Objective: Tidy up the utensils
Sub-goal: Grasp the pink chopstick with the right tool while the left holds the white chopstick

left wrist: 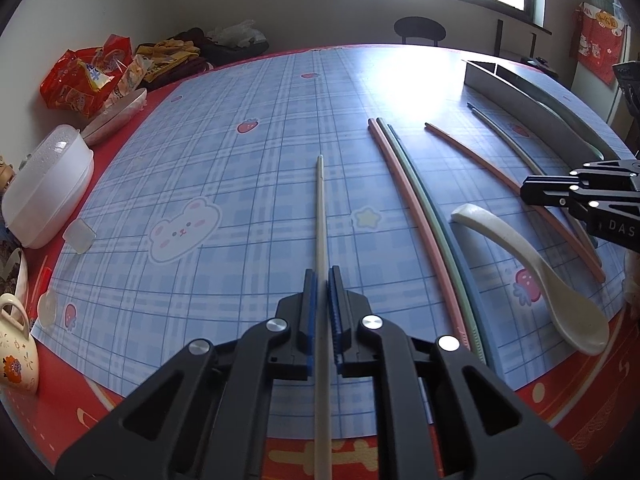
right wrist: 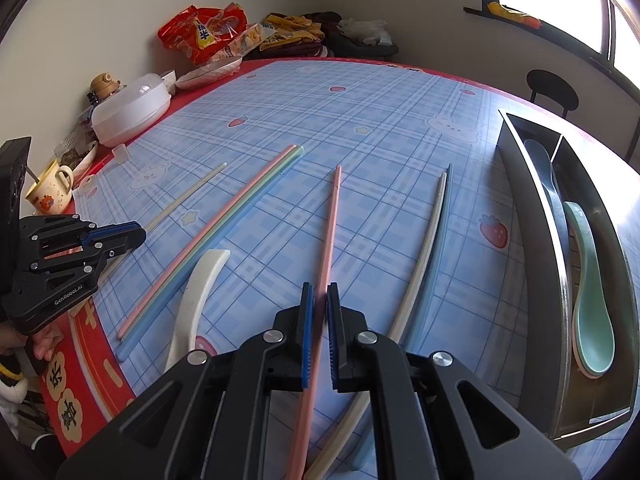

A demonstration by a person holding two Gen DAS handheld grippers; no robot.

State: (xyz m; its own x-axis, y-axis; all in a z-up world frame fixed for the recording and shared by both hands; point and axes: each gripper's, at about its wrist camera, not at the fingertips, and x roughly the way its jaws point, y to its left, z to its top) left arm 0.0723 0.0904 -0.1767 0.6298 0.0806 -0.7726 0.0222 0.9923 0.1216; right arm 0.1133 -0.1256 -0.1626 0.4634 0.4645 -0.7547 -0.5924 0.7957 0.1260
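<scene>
My left gripper (left wrist: 322, 276) is shut on a cream chopstick (left wrist: 320, 208) that lies along the blue plaid mat (left wrist: 240, 184) and runs between the blue pads. My right gripper (right wrist: 320, 292) is shut on a pink chopstick (right wrist: 331, 224), which points away over the mat. Between the two lie a pink, green and blue chopstick bundle (right wrist: 224, 236) and a white spoon (right wrist: 196, 292). To the right of the pink chopstick rest a cream and a blue chopstick (right wrist: 428, 248). A metal organizer tray (right wrist: 556, 248) at the right holds a green spoon (right wrist: 592, 312) and a dark blue spoon (right wrist: 540, 160).
At the table's far left stand a white lidded container (right wrist: 132, 108), snack bags (right wrist: 204, 32), a plate (right wrist: 208, 72) and a patterned mug (right wrist: 50, 190). A dark stool (right wrist: 552, 90) stands beyond the table. A person's hand (right wrist: 44, 344) shows at the lower left.
</scene>
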